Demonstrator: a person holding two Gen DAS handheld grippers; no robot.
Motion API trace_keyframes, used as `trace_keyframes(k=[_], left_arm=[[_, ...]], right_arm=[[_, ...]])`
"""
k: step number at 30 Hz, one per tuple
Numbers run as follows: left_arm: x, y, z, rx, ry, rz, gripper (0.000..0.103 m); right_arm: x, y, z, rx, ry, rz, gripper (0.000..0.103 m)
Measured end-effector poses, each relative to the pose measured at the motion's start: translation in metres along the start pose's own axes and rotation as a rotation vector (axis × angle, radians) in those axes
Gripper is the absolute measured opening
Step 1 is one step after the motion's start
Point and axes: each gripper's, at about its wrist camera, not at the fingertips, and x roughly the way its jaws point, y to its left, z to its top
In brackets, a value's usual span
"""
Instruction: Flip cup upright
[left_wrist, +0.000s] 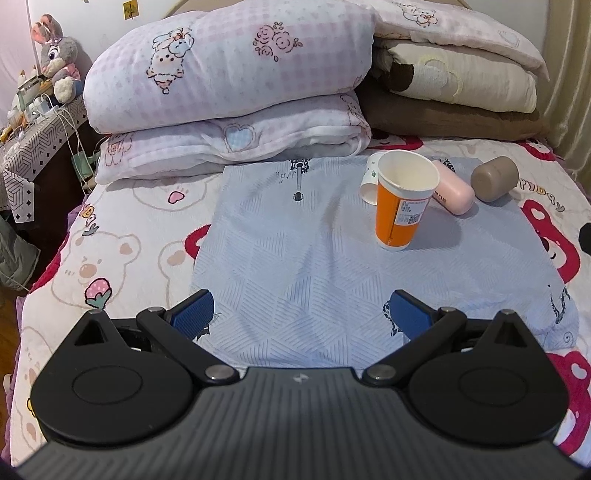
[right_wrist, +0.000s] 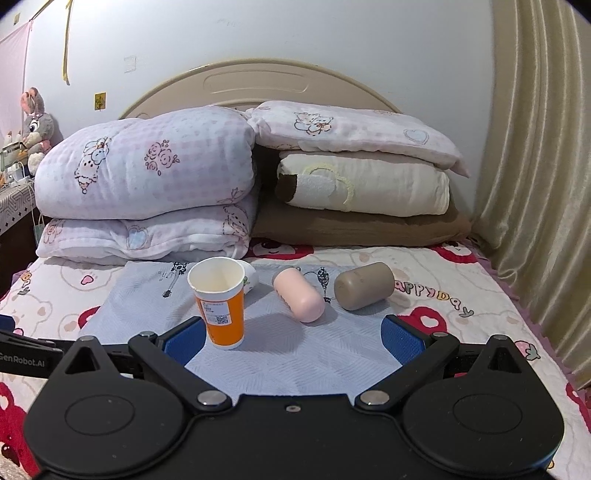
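An orange paper cup (left_wrist: 400, 206) with a white rim stands upright, mouth up, on a light blue cloth (left_wrist: 295, 266). It also shows in the right wrist view (right_wrist: 223, 310). A white cup (left_wrist: 371, 179) lies on its side behind it, and shows again (right_wrist: 250, 277). A pink cup (left_wrist: 452, 188) (right_wrist: 300, 295) and a brown cup (left_wrist: 494, 178) (right_wrist: 364, 290) lie on their sides to the right. My left gripper (left_wrist: 301, 317) is open and empty, well short of the orange cup. My right gripper (right_wrist: 293, 341) is open and empty; its left finger is beside the orange cup.
Folded quilts (left_wrist: 229, 85) and pillows (right_wrist: 364, 177) are stacked at the head of the bed behind the cups. A curtain (right_wrist: 535, 184) hangs on the right. A bedside table (left_wrist: 33, 140) with cables and a plush rabbit (left_wrist: 59, 55) stands on the left.
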Motion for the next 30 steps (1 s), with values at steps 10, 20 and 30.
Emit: trace_keyframes(k=[10, 20, 30], left_arm=[[0.0004, 0.0009, -0.0005, 0.002, 0.000, -0.002, 0.103], [-0.0001, 0.0002, -0.0014, -0.005, 0.000, -0.014, 0.103], [-0.0017, -0.0038, -0.0022, 0.016, -0.031, 0.020, 0.103]], right_arm=[[0.0011, 0.0031, -0.0021, -0.012, 0.011, 0.001, 0.102], [0.0017, 0.0028, -0.0035, -0.015, 0.011, -0.001, 0.102], [0.0026, 0.0019, -0.0033, -0.014, 0.013, -0.006, 0.102]])
